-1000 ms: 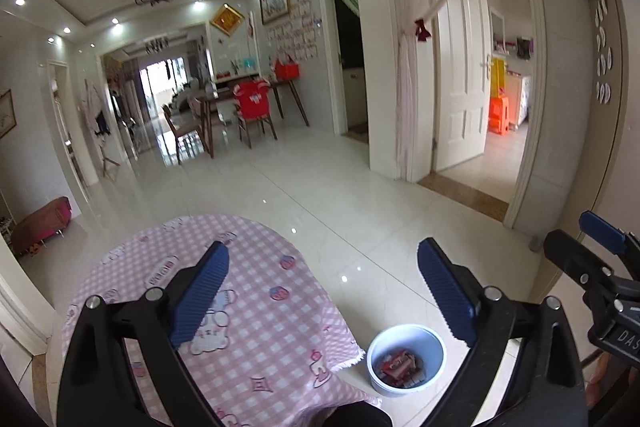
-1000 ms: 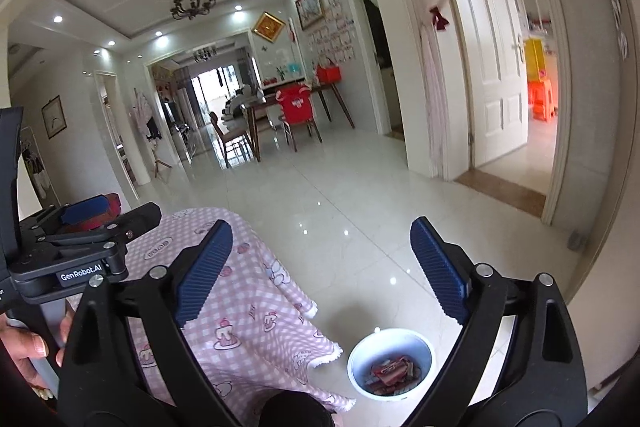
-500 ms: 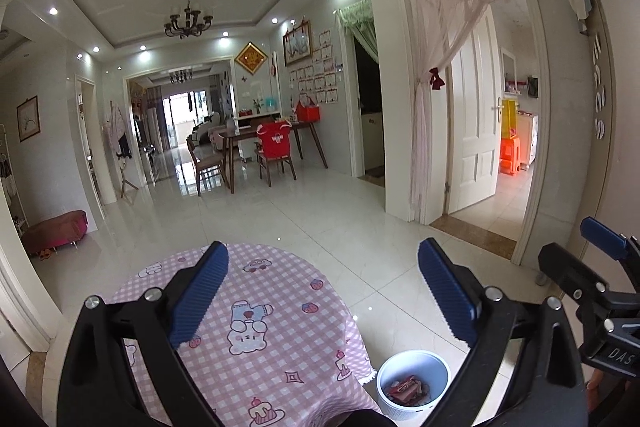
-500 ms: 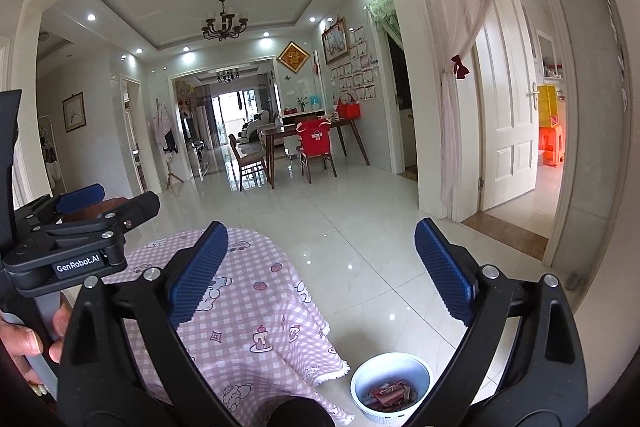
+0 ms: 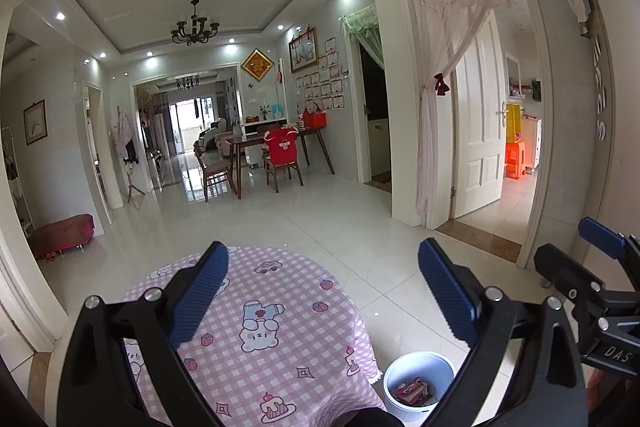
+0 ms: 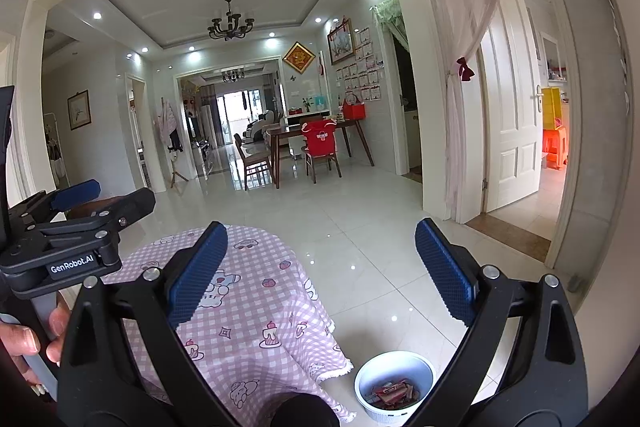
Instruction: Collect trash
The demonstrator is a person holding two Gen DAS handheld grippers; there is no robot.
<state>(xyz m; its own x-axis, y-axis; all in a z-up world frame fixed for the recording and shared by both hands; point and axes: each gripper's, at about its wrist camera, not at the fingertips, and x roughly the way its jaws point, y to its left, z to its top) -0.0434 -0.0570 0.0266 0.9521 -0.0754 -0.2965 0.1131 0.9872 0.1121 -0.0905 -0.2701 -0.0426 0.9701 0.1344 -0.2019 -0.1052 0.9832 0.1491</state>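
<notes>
A small white bin (image 5: pixel 418 383) with red and brown wrappers inside stands on the floor beside a round table with a pink checked cloth (image 5: pixel 272 339). The bin (image 6: pixel 394 383) and the cloth (image 6: pixel 256 315) also show in the right wrist view. My left gripper (image 5: pixel 324 291) is open and empty, held high above the table. My right gripper (image 6: pixel 320 275) is open and empty at a like height. Each gripper shows at the edge of the other's view. No loose trash shows on the cloth.
White glossy floor tiles (image 5: pixel 328 227) stretch ahead. A dining table with chairs (image 5: pixel 276 155) stands far back. A curtained doorway with a white door (image 5: pixel 476 131) is at the right. A red bench (image 5: pixel 60 233) sits by the left wall.
Both views have tilted upward and drawn back: the table and bin sit lower in frame and more ceiling shows. Both grippers stay open and empty.
</notes>
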